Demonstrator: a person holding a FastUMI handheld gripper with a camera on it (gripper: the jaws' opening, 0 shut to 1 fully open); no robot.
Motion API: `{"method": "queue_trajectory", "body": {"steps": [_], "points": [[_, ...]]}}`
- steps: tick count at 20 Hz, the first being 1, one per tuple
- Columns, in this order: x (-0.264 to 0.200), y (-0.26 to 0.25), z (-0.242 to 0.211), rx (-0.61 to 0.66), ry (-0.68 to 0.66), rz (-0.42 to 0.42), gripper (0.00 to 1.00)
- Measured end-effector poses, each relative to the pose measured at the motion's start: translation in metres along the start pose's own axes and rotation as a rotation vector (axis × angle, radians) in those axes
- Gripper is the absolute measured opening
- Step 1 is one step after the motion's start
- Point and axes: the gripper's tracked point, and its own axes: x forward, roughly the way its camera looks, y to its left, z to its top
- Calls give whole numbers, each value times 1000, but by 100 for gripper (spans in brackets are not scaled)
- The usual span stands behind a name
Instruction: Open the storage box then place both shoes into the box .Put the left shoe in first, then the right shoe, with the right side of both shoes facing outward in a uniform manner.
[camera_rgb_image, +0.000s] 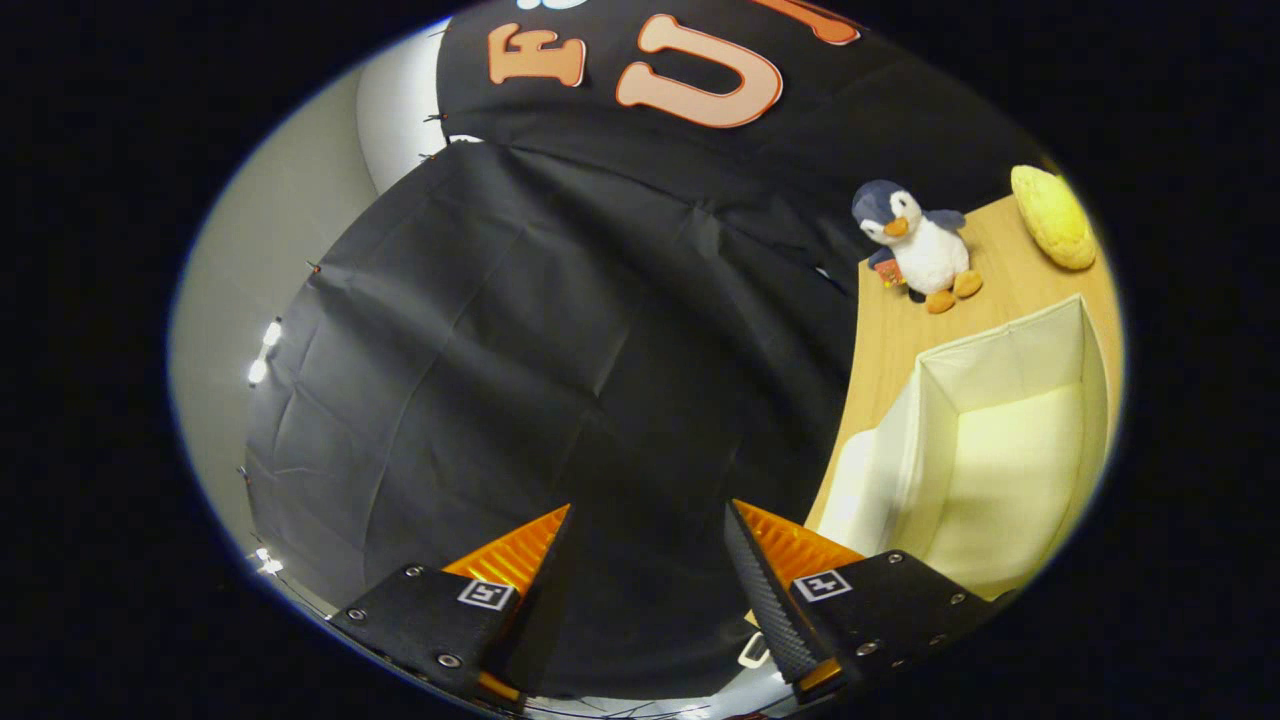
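My gripper (648, 515) stands open with nothing between its fingers. It is tilted hard and points at the black cloth wall. The cream storage box (1000, 460) sits on the wooden table (890, 330) off to the side of the right finger (760, 570). Its top is open, the inside looks empty, and a pale flap hangs down its near side. No shoe shows in this view.
A plush penguin (915, 245) stands on the table beyond the box, close to the wall. A yellow bread-like cushion (1052, 217) lies farther along the table's edge. A pale wall with small lights (262, 350) shows past the cloth.
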Motion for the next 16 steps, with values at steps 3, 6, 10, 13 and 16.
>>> {"method": "queue_trajectory", "body": {"steps": [3, 6, 10, 13, 16], "points": [[-22, -18, 23, -61, -73, -62, 96], [-63, -56, 32, -125, -144, -165, 97], [-108, -99, 29, -162, -166, -269, 98], [-142, -135, 21, -176, -159, -345, 98], [-178, -180, 10, -190, -136, -464, 98]]}}
